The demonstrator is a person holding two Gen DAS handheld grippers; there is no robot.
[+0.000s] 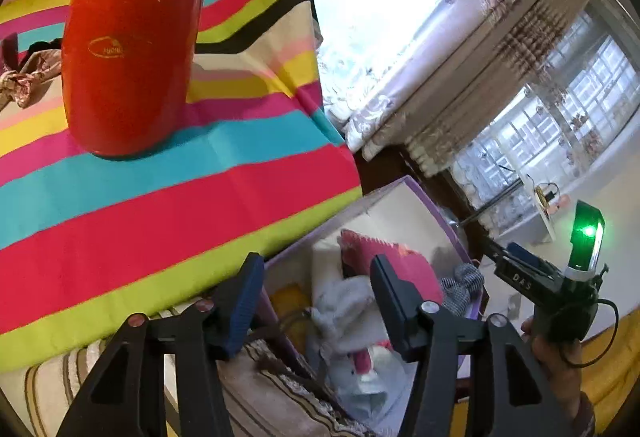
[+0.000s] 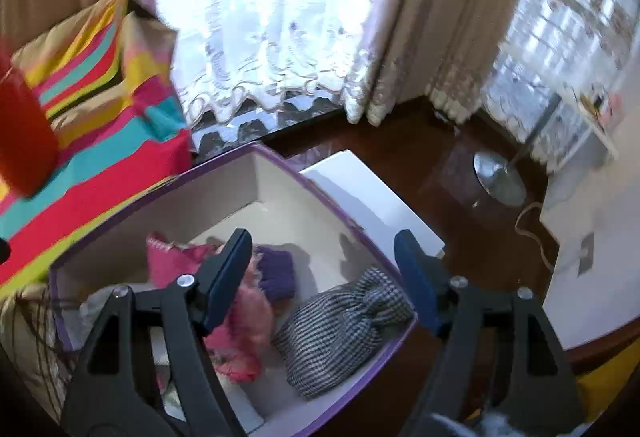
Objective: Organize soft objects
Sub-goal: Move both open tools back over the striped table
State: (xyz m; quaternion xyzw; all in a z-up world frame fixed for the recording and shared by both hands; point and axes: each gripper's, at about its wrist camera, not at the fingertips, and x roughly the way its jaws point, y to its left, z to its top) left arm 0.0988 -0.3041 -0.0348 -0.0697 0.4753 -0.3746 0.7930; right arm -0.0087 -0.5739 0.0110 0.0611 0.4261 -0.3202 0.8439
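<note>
Both claws, the left gripper (image 1: 316, 301) and right gripper (image 2: 324, 277), hung released and empty over the box (image 2: 224, 165); the next soft item probably belonged in its bare far corner, beyond the checked pouch (image 2: 344, 325).

There is one purple box (image 2: 224, 173) in the lower middle of the right wrist view. Inside it I count four soft things: one checked cloth bundle (image 2: 344, 329) at the lower right, one small purple knitted piece (image 2: 278, 273) in the middle, one fluffy pink thing (image 2: 248, 333) at the lower left, and one dark pink cloth (image 2: 168, 261) at the left. In the left wrist view, one more soft white thing (image 1: 344, 317) lies in the box at the bottom middle. There is one red bottle (image 1: 128, 57) at the upper left. It stands on one striped cloth (image 1: 180, 205). One floral scrunchie (image 1: 24, 81) lies at the far left. There are two grippers: one left gripper (image 1: 316, 289) and one right gripper (image 2: 324, 273).
</note>
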